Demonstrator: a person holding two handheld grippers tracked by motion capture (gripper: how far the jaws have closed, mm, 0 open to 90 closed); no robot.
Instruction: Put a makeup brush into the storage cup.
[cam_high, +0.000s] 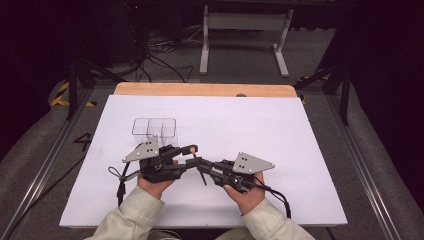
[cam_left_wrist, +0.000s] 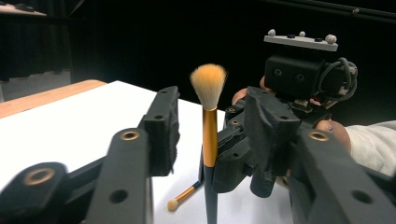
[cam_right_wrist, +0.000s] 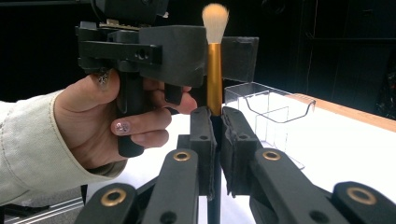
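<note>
A white-covered table bears a clear divided organiser; a small brush lies flat.

Glossy metal-sleeved brush, soft bristles

The makeup brush stands bolt upright, fluffy head on top: bristles pale at the tip, warming to orange toward the base. Below them runs a shiny gold ferrule, then a slim black handle dropping straight down. The right tool clamps that handle just under the gold band, pads pressed tight on both sides. The left tool has its jaws either side of the gold section, not yet touching it. From above, the brush sits between the two tools, just above the white counter.
</note>
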